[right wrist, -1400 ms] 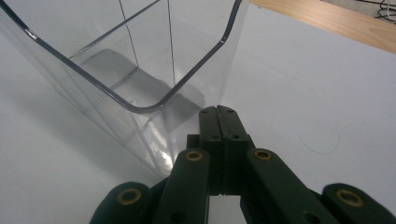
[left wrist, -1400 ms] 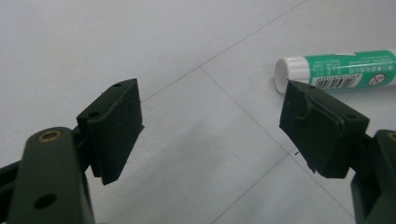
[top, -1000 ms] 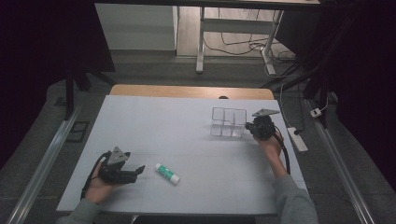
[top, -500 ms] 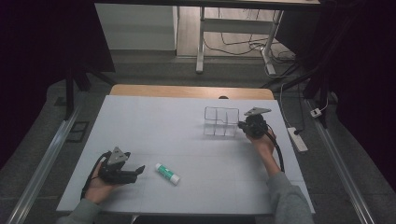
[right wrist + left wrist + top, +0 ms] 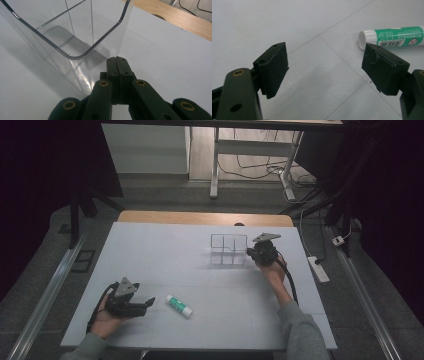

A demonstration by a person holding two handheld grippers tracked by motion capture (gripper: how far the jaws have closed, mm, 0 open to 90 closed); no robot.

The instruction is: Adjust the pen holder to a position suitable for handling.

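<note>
— Clear plastic, that is what my right gripper (image 5: 116, 61) sits against: one see-through organiser box (image 5: 228, 249), standing upright on the white table (image 5: 150, 250), towards its far right part. I count four compartments in it, as far as the dividers let me tell from the high view.

— Are your jaws on it?

— My right jaws are pressed flat together with nothing between them, and their tips lie at the foot of the box's near corner wall. Whether they actually touch the plastic I cannot tell.

— And your other hand?

— My left gripper (image 5: 324, 65) rests low at the near left of the table, jaws spread wide, holding nothing. One glue stick (image 5: 393, 37), green with a white cap, lies on its side just beyond my right-hand jaw tip in the left gripper view, near but not between the jaws.

— So the count?

— Two grippers, one box, one glue stick, the latter two well apart.
</note>
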